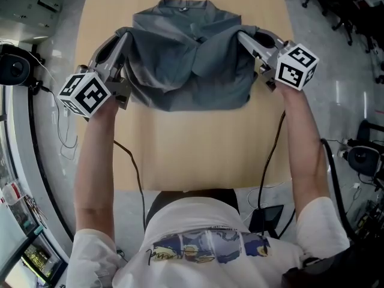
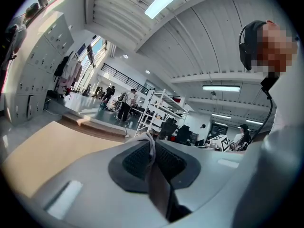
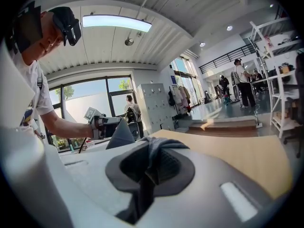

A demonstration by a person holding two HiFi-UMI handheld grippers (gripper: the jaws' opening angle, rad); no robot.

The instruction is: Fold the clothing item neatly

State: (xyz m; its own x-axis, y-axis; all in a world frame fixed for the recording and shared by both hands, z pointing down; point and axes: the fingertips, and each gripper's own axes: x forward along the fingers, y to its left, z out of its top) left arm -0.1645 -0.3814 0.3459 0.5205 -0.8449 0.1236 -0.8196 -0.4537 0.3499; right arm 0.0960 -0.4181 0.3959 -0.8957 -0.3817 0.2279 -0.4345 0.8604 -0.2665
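Fabric of a grey shirt (image 1: 186, 59) is bunched on the far half of a light wooden table (image 1: 198, 155). Its collar (image 1: 185, 6) is pointed away from the person, close to the far table edge, and its hem (image 1: 198, 107) is turned toward the person. As gathered, the garment is stretched wider across, from gripper to gripper, than from collar to hem.

The left gripper (image 1: 124, 38) is pressed together on a thin fold of the shirt's left side, with the cloth seen caught between its pads in the left gripper view. The right gripper (image 1: 243, 38) is likewise clamped on a bunched fold at the right side. Both pinched edges are drawn up and inward.

Bare tabletop is left between the hem and the person. Only narrow strips remain along either side.
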